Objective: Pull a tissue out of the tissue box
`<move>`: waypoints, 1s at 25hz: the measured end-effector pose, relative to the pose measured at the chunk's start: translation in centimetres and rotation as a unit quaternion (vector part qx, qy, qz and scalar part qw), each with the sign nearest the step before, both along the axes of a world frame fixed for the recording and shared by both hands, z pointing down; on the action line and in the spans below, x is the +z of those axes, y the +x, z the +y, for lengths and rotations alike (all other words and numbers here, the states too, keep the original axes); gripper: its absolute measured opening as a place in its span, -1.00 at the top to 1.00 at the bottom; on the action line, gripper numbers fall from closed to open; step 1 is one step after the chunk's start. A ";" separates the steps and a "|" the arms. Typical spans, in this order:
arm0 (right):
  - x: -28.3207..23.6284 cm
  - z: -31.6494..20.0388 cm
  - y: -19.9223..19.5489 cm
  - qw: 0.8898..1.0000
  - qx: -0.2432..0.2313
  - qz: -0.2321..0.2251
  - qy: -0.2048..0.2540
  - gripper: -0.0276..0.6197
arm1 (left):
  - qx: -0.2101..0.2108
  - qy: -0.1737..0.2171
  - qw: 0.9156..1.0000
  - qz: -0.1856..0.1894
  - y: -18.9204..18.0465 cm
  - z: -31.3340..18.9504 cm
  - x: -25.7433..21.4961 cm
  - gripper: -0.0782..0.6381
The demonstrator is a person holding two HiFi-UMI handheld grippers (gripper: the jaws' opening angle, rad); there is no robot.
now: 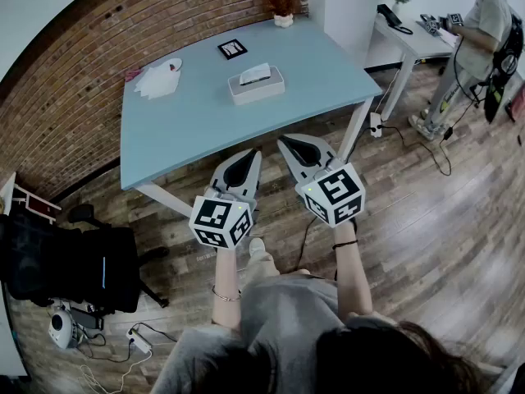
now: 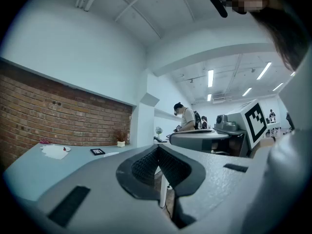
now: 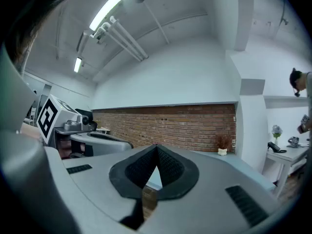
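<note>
The white tissue box (image 1: 256, 84) stands near the middle of the light blue table (image 1: 189, 121), with a tissue poking up from its slot. Both grippers are held level, side by side, just short of the table's near edge and well back from the box. My left gripper (image 1: 253, 156) is shut with nothing in it; in the left gripper view its jaws (image 2: 157, 147) meet at the tip. My right gripper (image 1: 285, 144) is also shut and empty, and its jaws meet (image 3: 156, 147) in the right gripper view.
Crumpled white tissues (image 1: 160, 79) lie at the table's far left. A small black frame (image 1: 232, 48) and a potted plant (image 1: 283, 6) sit at the back, by the brick wall. A black office chair (image 1: 66, 265) stands to the left. A person (image 1: 480, 31) stands at a white desk (image 1: 414, 43) to the right.
</note>
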State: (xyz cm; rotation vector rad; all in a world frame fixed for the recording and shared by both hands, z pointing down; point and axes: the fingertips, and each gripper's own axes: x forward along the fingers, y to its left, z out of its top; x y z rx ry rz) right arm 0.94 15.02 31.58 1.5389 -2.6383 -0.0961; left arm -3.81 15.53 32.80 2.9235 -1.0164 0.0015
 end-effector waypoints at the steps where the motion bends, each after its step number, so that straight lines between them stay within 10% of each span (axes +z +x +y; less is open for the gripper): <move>1: 0.0 0.0 0.0 1.000 -0.001 0.000 0.000 0.92 | 0.000 0.000 1.000 0.000 0.1 0.0 0.0 0.77; 25: 2.2 0.1 1.2 0.999 -0.002 -0.029 -0.028 0.92 | -0.013 -0.034 0.999 -0.022 0.5 1.3 2.6 0.77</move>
